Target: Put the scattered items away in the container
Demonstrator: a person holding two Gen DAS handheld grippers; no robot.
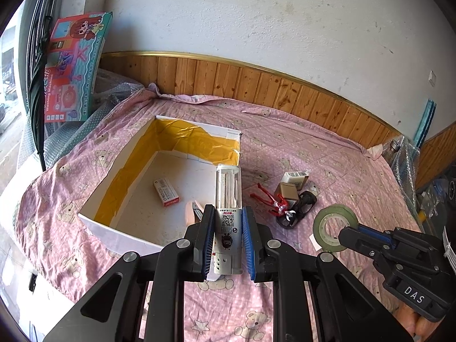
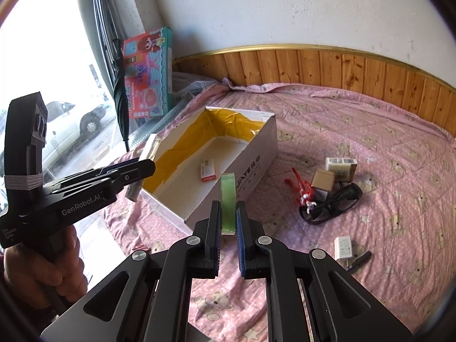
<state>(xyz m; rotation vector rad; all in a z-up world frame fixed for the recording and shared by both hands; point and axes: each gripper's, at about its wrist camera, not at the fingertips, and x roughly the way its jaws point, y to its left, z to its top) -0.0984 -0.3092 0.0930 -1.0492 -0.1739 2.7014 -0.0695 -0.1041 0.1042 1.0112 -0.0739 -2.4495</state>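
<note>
The bed (image 1: 327,154) carries the white box (image 1: 119,236), open at ten o'clock of the left claw (image 1: 228,242), which grips a toothpick tube (image 1: 228,193); carry it over the rim before releasing. The right claw (image 2: 228,225) clamps the tape roll (image 2: 228,199) upright; lower it in likewise.

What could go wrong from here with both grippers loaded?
1. The left gripper pinches only the lower end of the tall clear-topped white tube; it may pivot or slip.
2. The right gripper holds the green tape roll by its faces; it could roll out.
3. Both head toward the yellow-lined white cardboard box and might collide.
</note>
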